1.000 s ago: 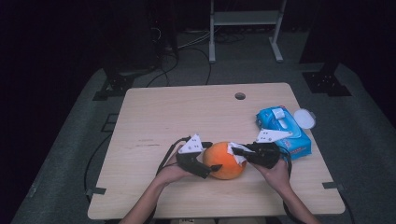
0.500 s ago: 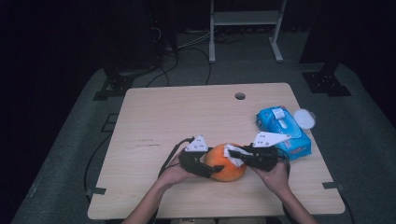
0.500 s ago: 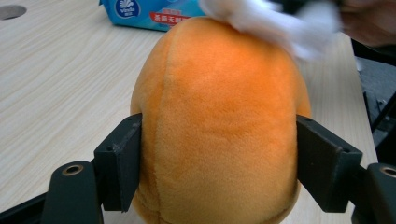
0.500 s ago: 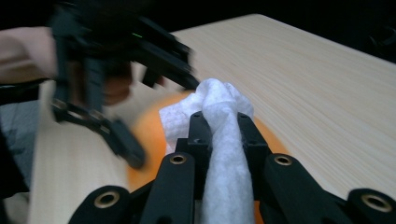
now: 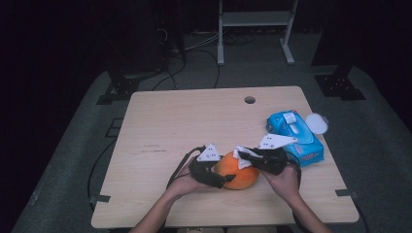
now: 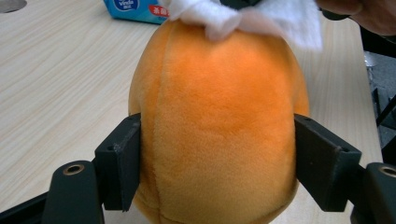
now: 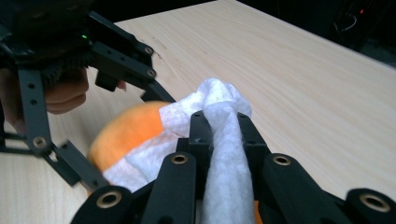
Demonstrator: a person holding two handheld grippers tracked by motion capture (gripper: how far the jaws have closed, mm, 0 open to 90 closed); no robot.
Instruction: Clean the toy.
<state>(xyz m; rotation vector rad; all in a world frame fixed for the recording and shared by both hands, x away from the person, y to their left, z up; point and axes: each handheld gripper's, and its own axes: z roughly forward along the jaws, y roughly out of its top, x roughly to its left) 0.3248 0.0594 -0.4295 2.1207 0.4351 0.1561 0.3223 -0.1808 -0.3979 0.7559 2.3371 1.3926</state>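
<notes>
An orange plush ball (image 5: 240, 177) lies on the wooden table (image 5: 194, 126) near its front edge. My left gripper (image 5: 224, 178) reaches it from the left. Its jaws have just been closing, and both pads (image 6: 123, 158) now press the plush's sides (image 6: 219, 116). My right gripper (image 5: 245, 156) comes in from the right, shut on a bunched white wipe (image 5: 241, 158). The wipe (image 7: 224, 140) rests on the top of the plush (image 7: 126, 130), pinched between the right gripper's fingertips (image 7: 223, 119).
A blue pack of wipes (image 5: 295, 137) lies at the right side of the table, with a white round lid (image 5: 317, 123) beside it near the edge. A cable hole (image 5: 249, 100) sits at the far middle. Cables trail from both grippers toward the front edge.
The left gripper's jaws have closed in from wide open onto the sides of the orange plush. The right gripper with the wipe has stayed on top of the plush.
</notes>
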